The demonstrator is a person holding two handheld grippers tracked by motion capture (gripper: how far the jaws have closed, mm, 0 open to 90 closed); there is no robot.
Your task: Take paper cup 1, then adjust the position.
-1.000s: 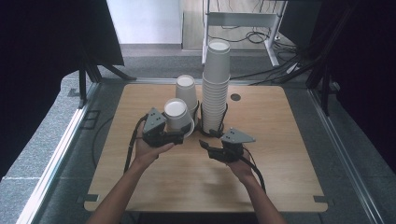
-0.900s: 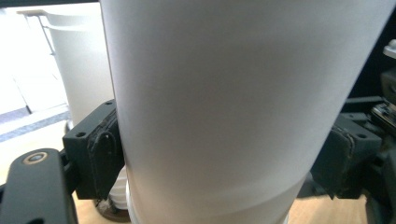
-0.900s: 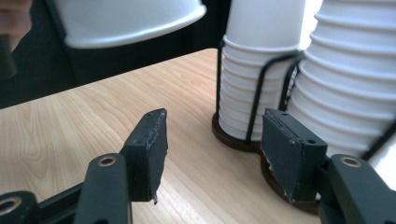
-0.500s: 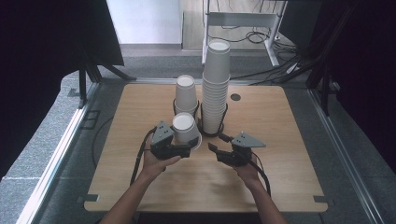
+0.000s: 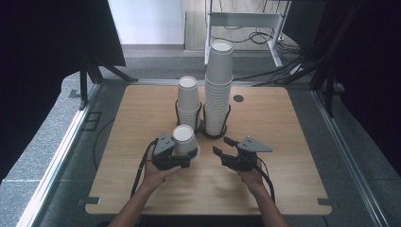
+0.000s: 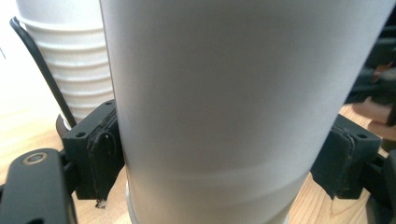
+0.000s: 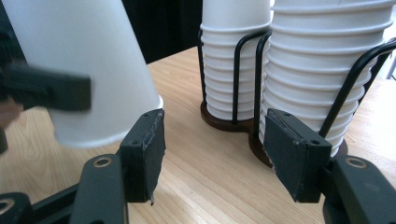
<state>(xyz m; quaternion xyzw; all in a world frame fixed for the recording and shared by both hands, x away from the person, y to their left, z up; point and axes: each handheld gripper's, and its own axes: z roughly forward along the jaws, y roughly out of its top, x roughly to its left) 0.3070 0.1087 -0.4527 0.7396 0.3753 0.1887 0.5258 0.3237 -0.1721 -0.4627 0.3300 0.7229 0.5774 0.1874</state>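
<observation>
White paper cup [image 5: 184,139], upside down, clamped between the left jaws, near the worktop [image 5: 283,118], before two cup stacks [image 5: 218,90].

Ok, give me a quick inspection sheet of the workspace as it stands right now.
Surface: light wooden table, bare around the work.
Job's things: upside-down white paper cup held just above the table; short stack of white paper cups and tall stack of white paper cups, each in a black wire holder.
Clutter: nothing seen.
Grippers: left gripper shut on the cup, pads on both sides; right gripper open, nothing between its jaws.
Cables: black cable trails from the left gripper; more cables lie on the floor behind.
Surroundings: grey carpet floor, white metal frame behind the table.
</observation>
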